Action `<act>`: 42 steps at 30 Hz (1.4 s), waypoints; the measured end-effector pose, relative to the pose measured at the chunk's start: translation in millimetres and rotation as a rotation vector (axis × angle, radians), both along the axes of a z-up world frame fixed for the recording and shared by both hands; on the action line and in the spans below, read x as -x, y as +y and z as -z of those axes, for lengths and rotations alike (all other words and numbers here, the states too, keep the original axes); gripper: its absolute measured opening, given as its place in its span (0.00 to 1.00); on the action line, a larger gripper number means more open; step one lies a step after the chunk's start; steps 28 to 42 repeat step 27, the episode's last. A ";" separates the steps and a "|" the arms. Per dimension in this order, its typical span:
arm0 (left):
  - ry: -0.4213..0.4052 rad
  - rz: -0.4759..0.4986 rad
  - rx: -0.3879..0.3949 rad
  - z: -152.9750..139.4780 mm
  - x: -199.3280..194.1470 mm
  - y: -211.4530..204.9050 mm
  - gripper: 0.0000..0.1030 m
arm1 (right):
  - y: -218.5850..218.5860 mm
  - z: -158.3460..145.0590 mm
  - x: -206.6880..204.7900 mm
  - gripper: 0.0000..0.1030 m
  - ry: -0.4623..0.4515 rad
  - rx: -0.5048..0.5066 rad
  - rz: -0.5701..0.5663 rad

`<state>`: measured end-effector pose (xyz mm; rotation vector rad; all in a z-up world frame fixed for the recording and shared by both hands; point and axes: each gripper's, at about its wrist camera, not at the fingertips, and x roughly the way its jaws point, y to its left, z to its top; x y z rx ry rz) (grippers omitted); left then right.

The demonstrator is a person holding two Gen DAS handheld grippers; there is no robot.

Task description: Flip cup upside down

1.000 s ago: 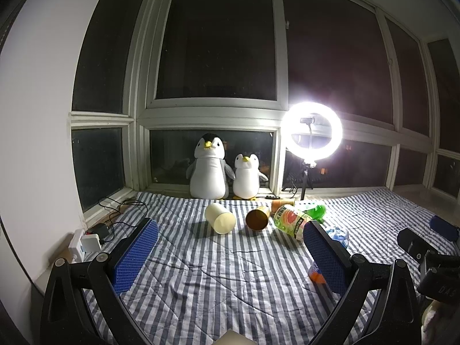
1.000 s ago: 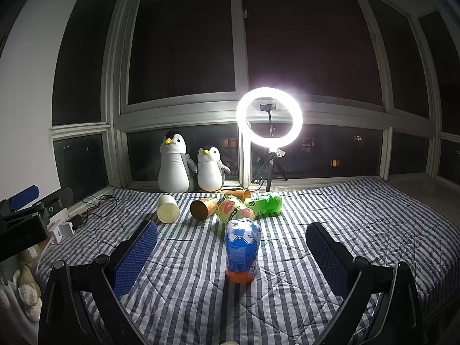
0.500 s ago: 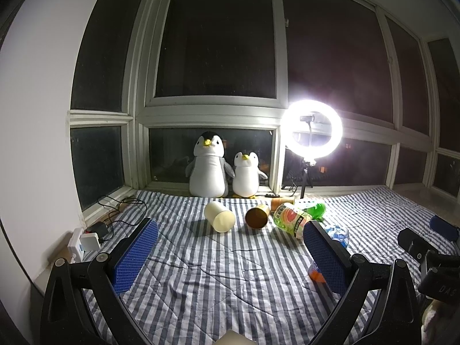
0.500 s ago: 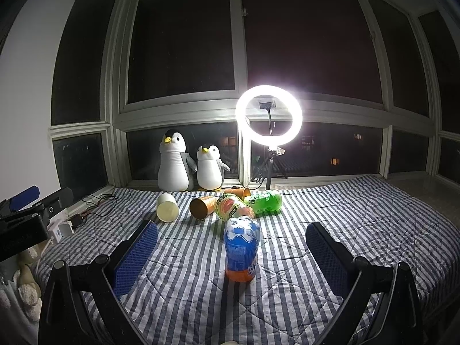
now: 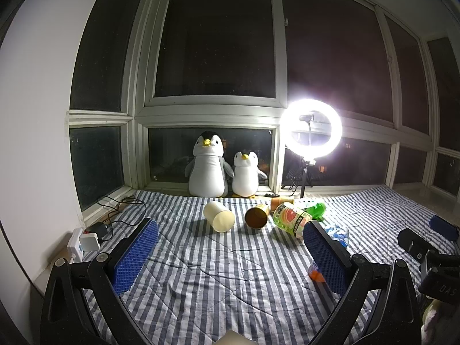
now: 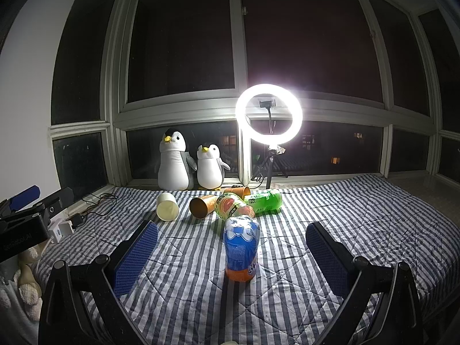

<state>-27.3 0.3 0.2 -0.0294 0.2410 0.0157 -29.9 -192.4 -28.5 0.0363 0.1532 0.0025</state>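
A cream cup (image 5: pixel 219 217) lies on its side on the striped bedcover, its mouth towards me; it is also in the right wrist view (image 6: pixel 167 207). Beside it a brown paper cup (image 5: pixel 256 215) (image 6: pixel 202 205) lies on its side too, and a third orange cup (image 6: pixel 238 191) lies behind. My left gripper (image 5: pixel 230 224) is open and empty, well short of the cups. My right gripper (image 6: pixel 231 225) is open, with an upright blue-labelled bottle (image 6: pixel 241 247) standing between and just beyond its fingers, untouched.
A grapefruit-labelled bottle (image 5: pixel 290 220) and a green bottle (image 6: pixel 263 199) lie right of the cups. Two plush penguins (image 5: pixel 208 166) and a lit ring light (image 5: pixel 311 130) stand at the window. A power strip with cables (image 5: pixel 84 243) sits at the left edge.
Both views have shifted only very slightly. No object has moved and both grippers stay open.
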 end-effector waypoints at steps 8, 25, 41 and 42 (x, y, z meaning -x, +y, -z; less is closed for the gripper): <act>-0.002 0.001 -0.004 1.9 -2.4 -0.9 0.99 | -0.3 -0.5 -0.4 0.99 0.000 0.001 -0.002; 0.004 0.012 -0.004 1.1 -7.4 1.3 0.99 | -1.5 4.0 -3.4 0.99 0.013 -0.003 -0.003; 0.004 0.014 -0.009 1.7 -7.5 0.9 0.99 | -2.1 3.6 -4.7 0.99 0.014 -0.002 -0.004; 0.004 0.014 -0.009 1.7 -7.5 0.9 0.99 | -2.1 3.6 -4.7 0.99 0.014 -0.002 -0.004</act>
